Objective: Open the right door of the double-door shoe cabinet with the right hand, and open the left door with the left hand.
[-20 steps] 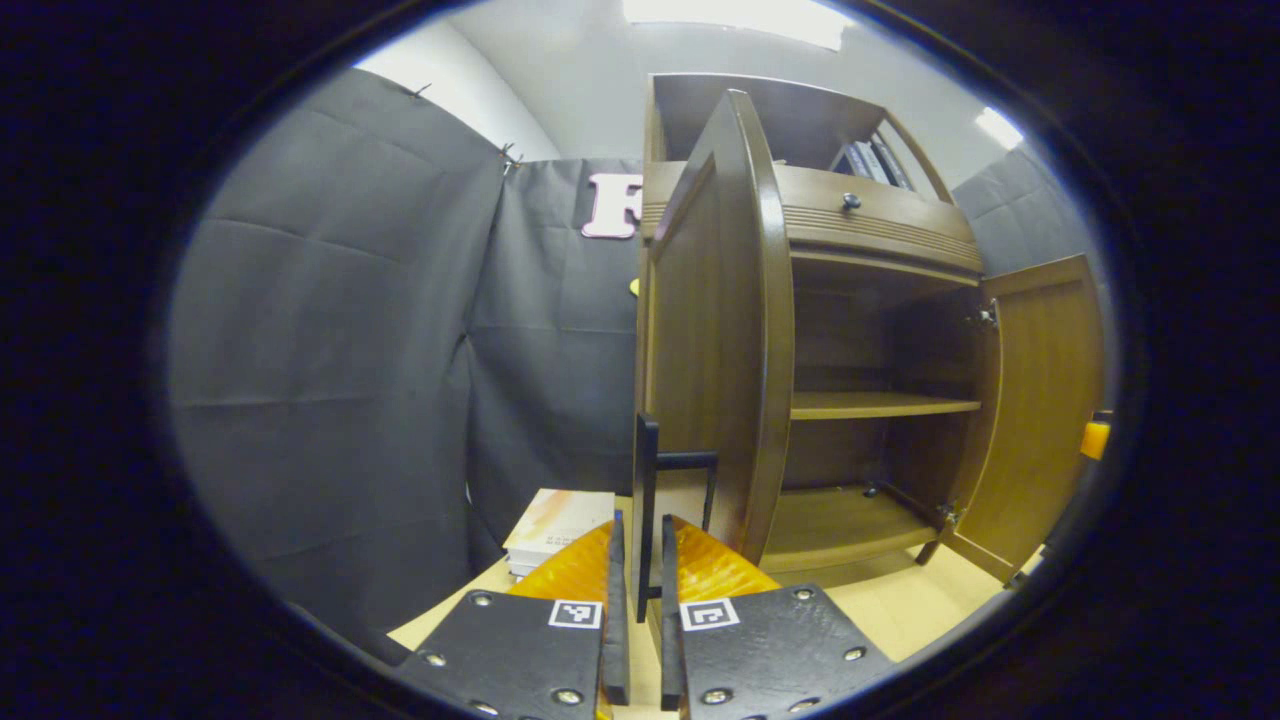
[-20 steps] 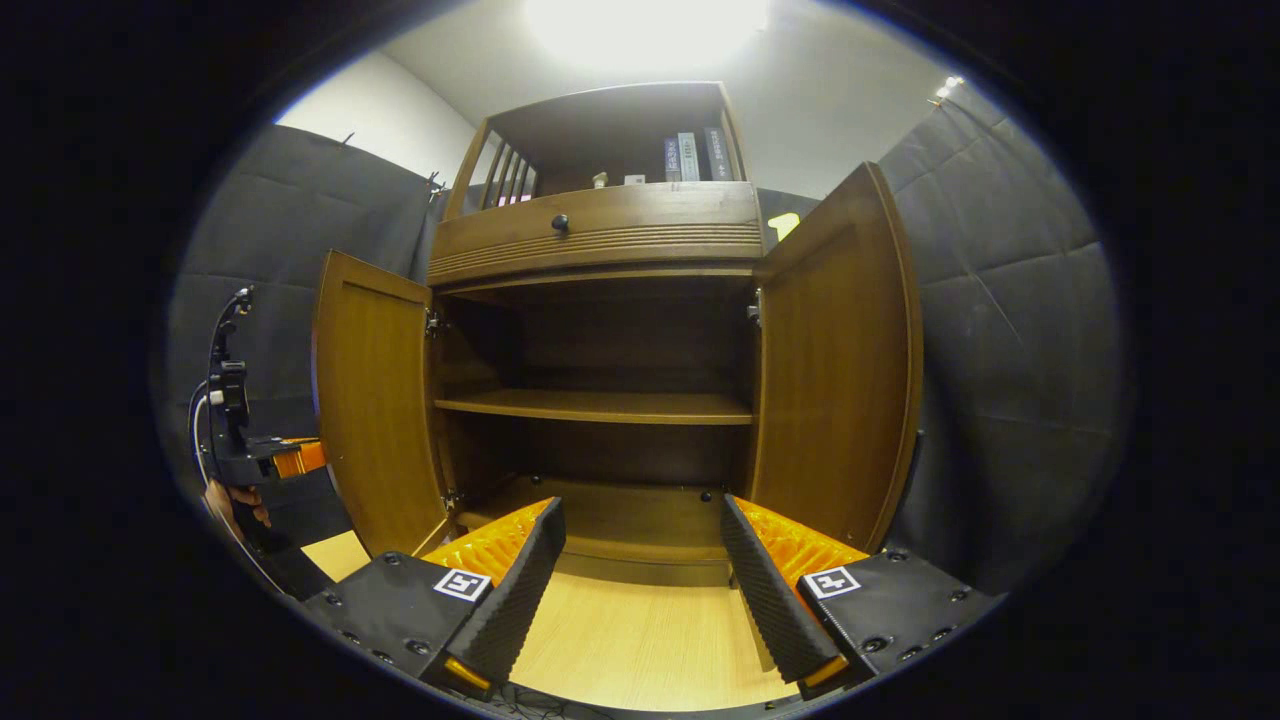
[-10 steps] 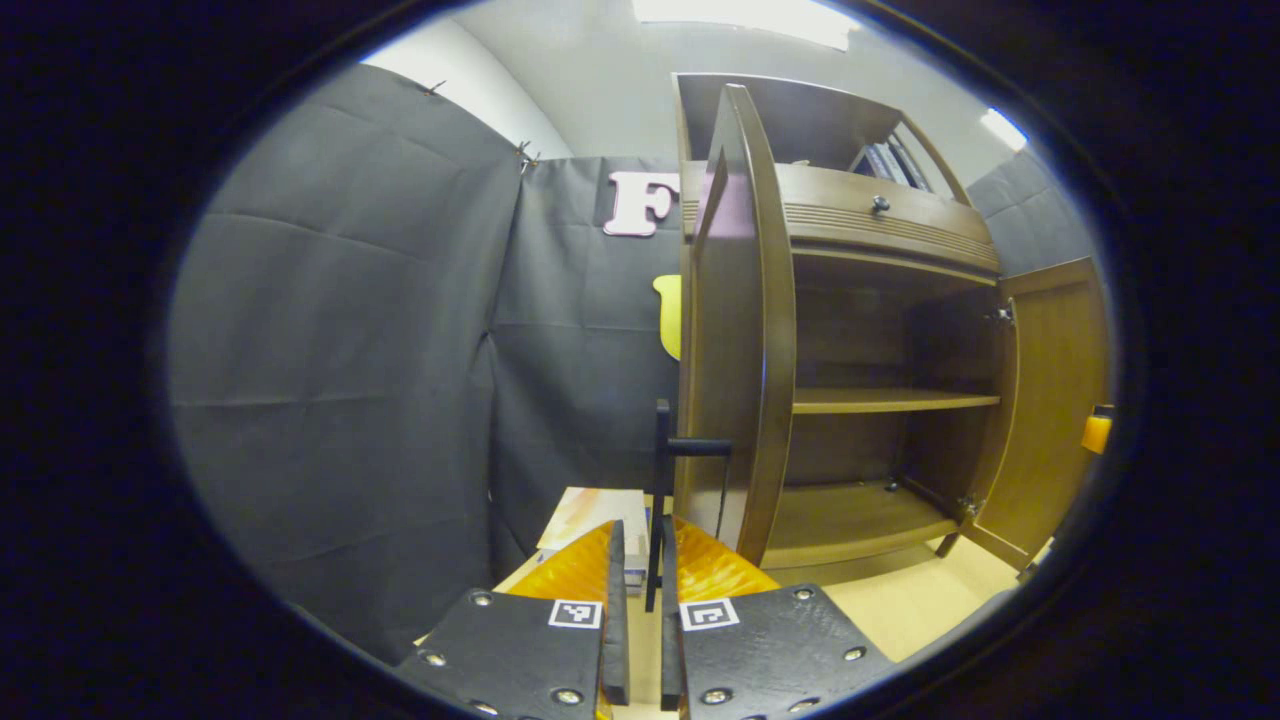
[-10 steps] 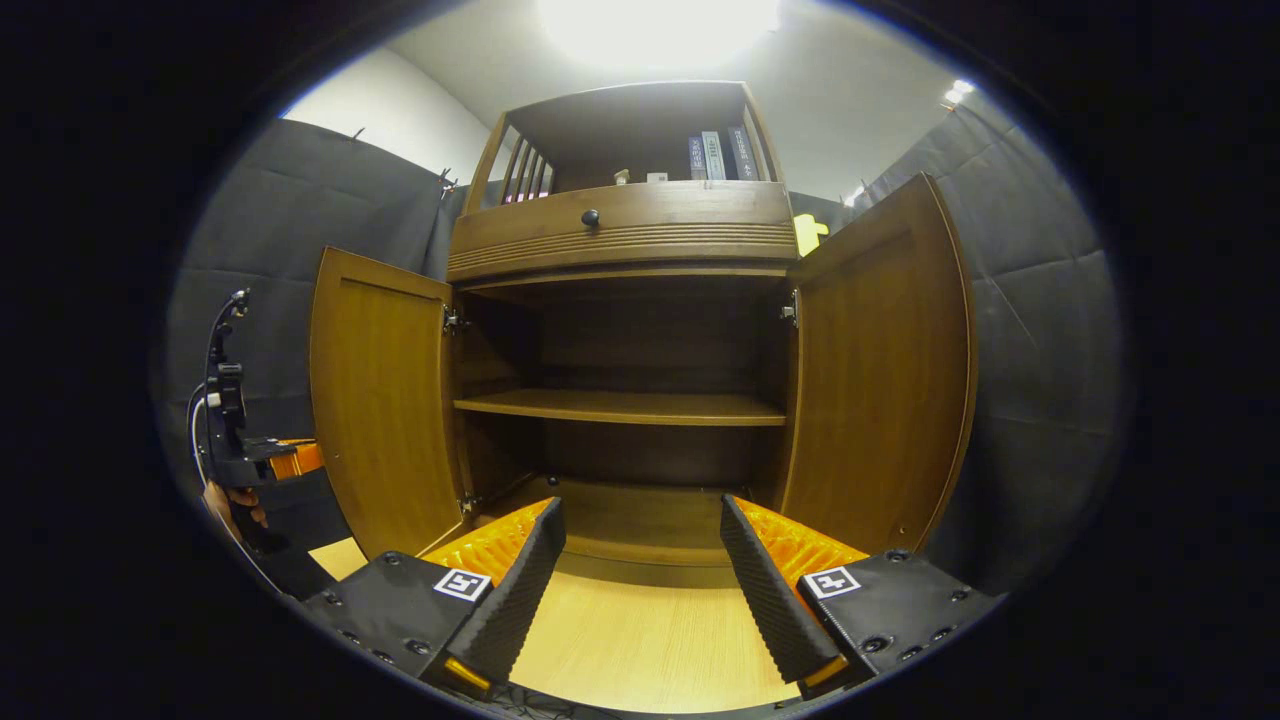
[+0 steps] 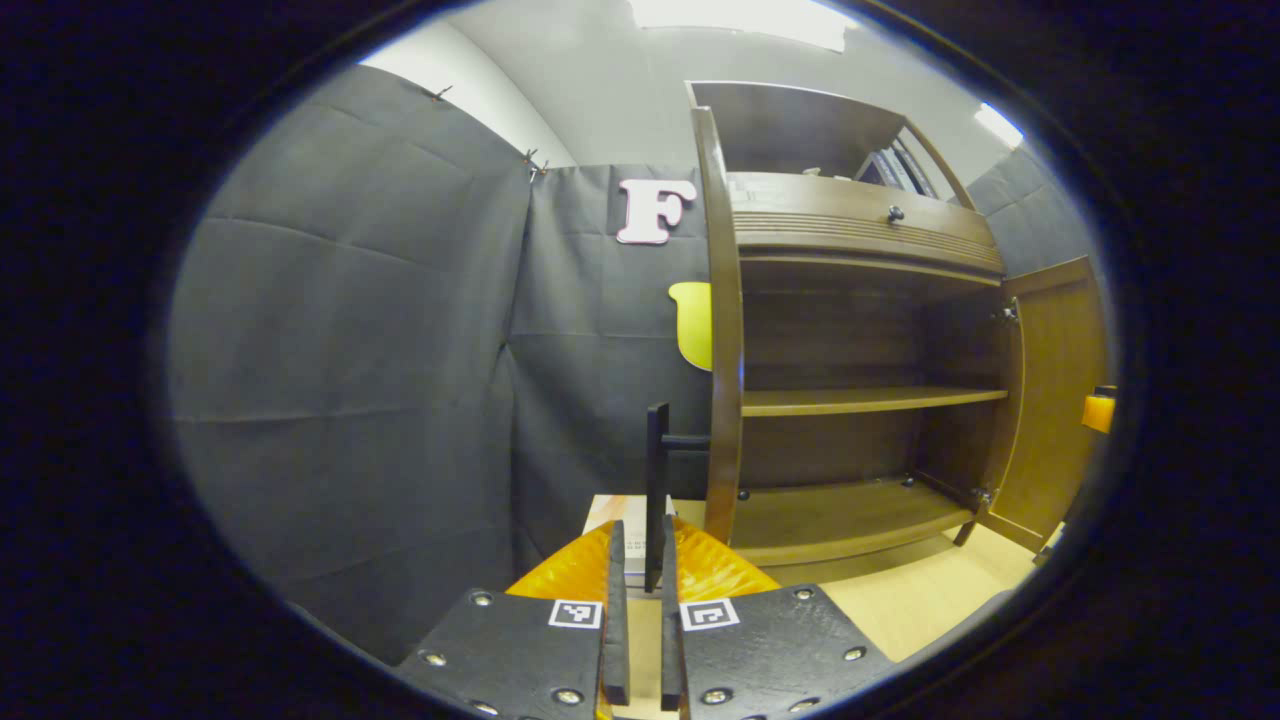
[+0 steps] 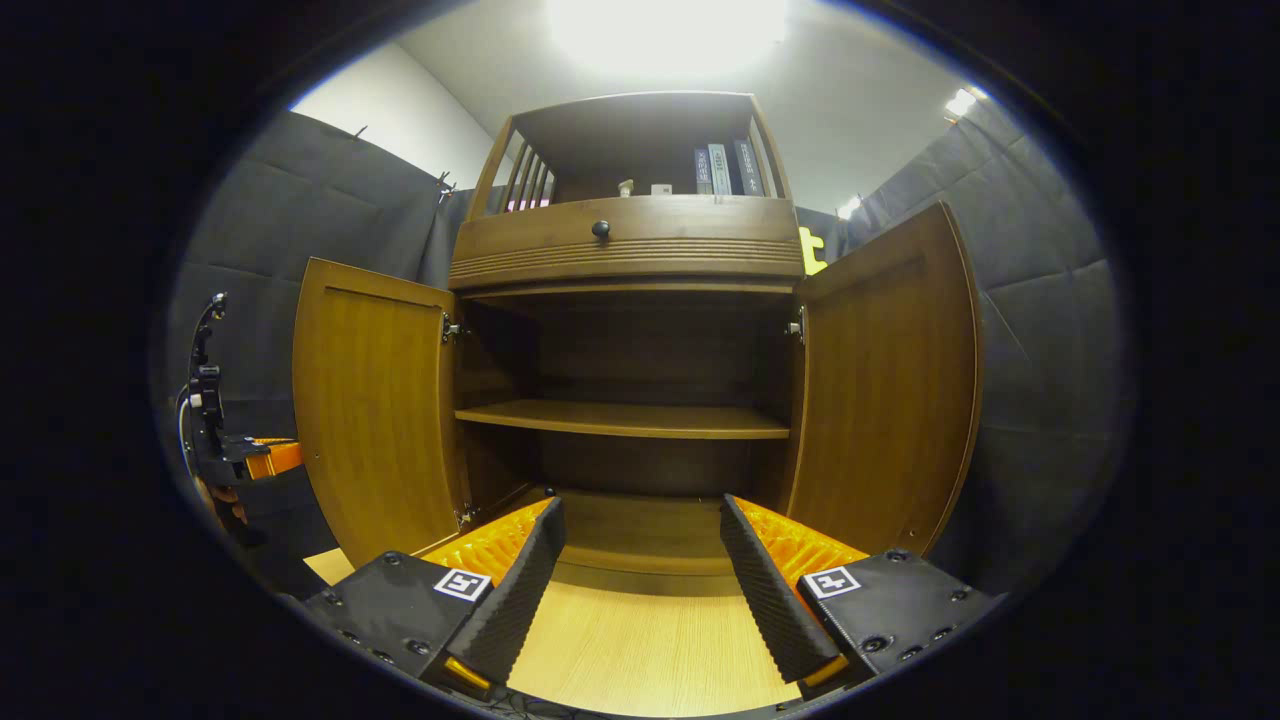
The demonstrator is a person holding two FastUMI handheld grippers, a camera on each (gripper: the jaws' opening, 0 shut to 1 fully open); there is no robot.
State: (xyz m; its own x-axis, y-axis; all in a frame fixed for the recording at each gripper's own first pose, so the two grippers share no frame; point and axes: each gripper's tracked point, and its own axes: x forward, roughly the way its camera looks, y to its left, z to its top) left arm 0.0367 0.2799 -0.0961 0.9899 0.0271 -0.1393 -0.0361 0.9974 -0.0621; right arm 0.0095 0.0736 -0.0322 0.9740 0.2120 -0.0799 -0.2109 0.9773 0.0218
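Left gripper (image 5: pixel 637 590): fingers nearly together, clamped on black bar handle (image 5: pixel 655 490) of left door (image 5: pixel 724 340), bar standing upright between them. Left door edge-on just right of jaws, swung wide. Beyond handle, stack of books (image 5: pixel 622 520) on light floor (image 5: pixel 900 610).

Right gripper (image 6: pixel 640 570): fingers spread wide, gripping nothing, above floor before shoe cabinet (image 6: pixel 625 380). Ahead between jaws, bare middle shelf (image 6: pixel 620 418). Right door (image 6: pixel 890 380) open right of jaws; left door open to left, left gripper past it.
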